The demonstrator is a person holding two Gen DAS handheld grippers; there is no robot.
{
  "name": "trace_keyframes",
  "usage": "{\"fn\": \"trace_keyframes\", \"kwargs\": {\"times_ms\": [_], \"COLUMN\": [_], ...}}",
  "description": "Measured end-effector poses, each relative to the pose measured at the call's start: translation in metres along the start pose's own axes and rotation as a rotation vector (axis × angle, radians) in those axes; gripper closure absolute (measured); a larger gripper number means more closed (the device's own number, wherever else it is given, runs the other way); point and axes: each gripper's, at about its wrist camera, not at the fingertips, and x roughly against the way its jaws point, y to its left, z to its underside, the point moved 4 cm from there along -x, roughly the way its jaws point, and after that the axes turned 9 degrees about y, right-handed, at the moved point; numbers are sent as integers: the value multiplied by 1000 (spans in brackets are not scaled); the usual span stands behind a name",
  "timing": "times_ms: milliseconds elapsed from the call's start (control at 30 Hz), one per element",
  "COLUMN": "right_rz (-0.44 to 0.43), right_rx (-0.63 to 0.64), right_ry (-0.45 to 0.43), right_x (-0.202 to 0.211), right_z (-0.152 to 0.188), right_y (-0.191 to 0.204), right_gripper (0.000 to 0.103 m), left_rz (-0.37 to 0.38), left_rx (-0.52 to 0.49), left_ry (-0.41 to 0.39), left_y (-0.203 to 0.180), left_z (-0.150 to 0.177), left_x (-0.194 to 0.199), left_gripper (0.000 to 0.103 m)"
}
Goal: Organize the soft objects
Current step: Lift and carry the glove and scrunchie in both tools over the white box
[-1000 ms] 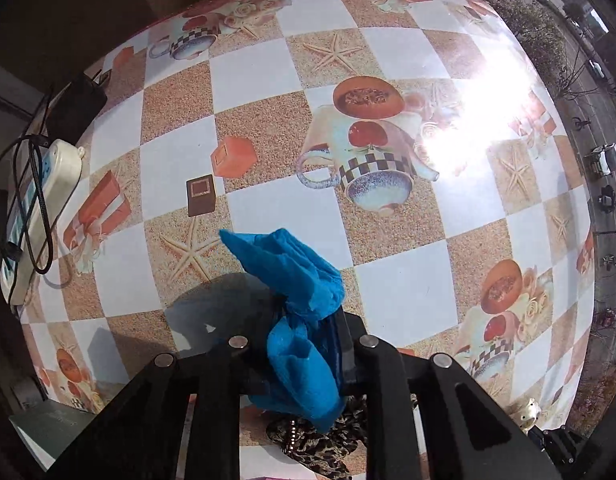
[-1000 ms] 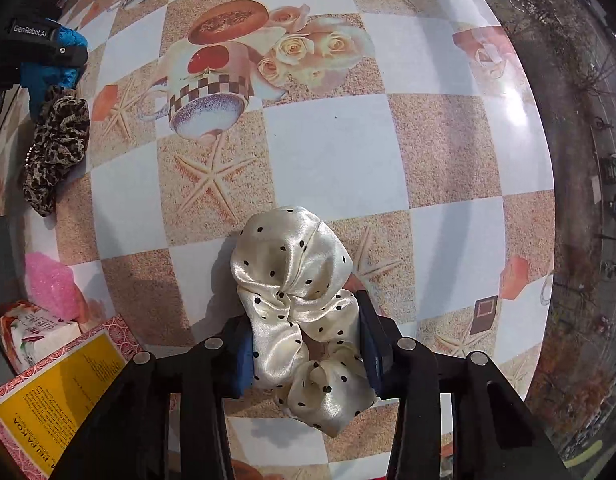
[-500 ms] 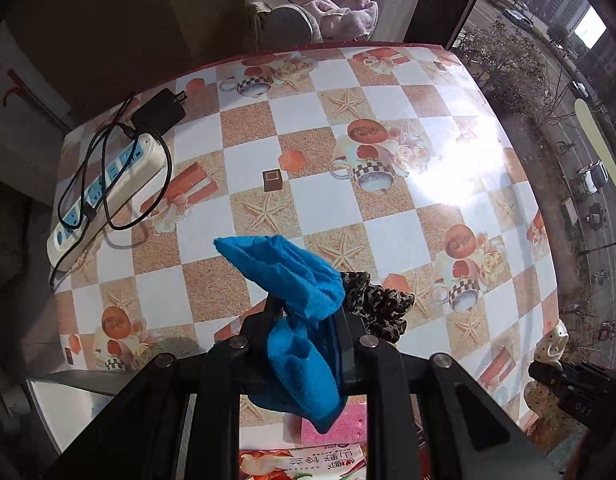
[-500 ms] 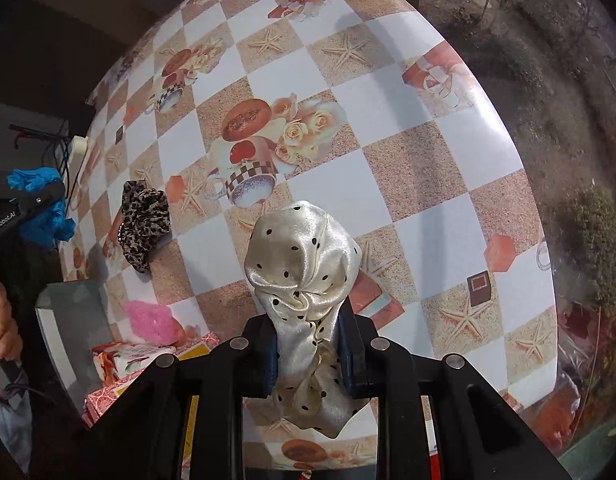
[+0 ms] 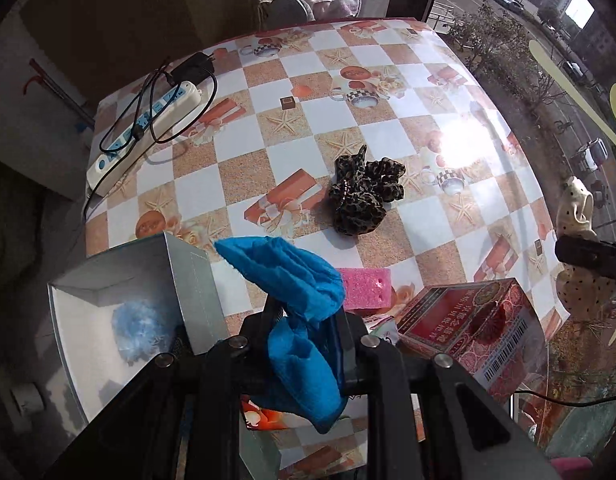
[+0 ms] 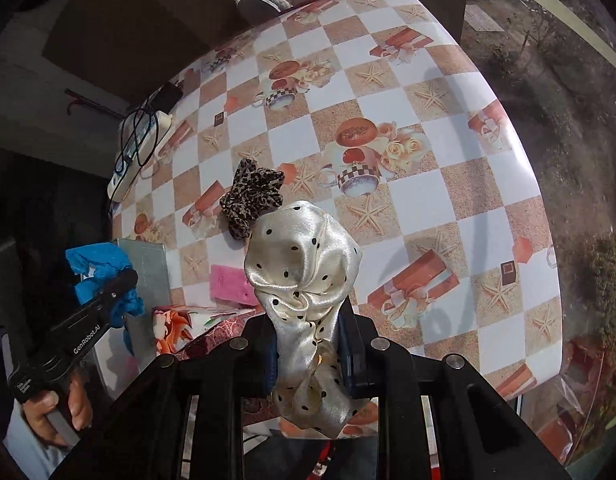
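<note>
Two scrunchies are up in the air now! The left gripper [image 5: 308, 332] has its jaws clamped on the blue scrunchie [image 5: 295, 312], and the right gripper [image 6: 308, 344] has its jaws clamped on the cream dotted scrunchie [image 6: 303, 280]. A second ago both sat low, close over the bench [image 5: 388, 240], with the cream one touching the checked cloth; since then both views have pulled back and the whole bench top shows. The blue one now hangs beside the open grey box [image 5: 119, 320], just off its right wall, where before it hung above bare squares. Inside that box lies a pale blue fluffy thing [image 5: 141, 334]. The leopard scrunchie [image 5: 362, 196] rests alone on the bench, well apart from both grippers; earlier it lay right under the left gripper. Near the box sit a pink sponge [image 5: 366, 288] and a red carton [image 5: 472, 332], side by side at the near edge. Far left, a white power strip [image 5: 147, 128] with a looped black cable. In the right wrist view a hand [image 6: 55, 416] grips the left gripper's handle.
</note>
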Motion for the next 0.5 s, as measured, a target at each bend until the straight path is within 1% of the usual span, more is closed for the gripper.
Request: {"fn": "trace_keyframes", "kwargs": {"times_ms": [133, 267, 500], "right_rz": [2, -4, 5], "right_rx": [45, 93, 202], "right_ry": [-3, 7, 48], "right_x": [3, 0, -14], "right_z": [16, 34, 61], "right_y": [26, 54, 99], "right_gripper": [77, 77, 77], "left_rz": [1, -15, -18], "left_rx": [-17, -21, 45], "left_ry": [-14, -28, -37], "left_y": [2, 8, 30], "left_z": [28, 53, 87], "left_x": [13, 22, 29], "left_gripper": [79, 79, 79]}}
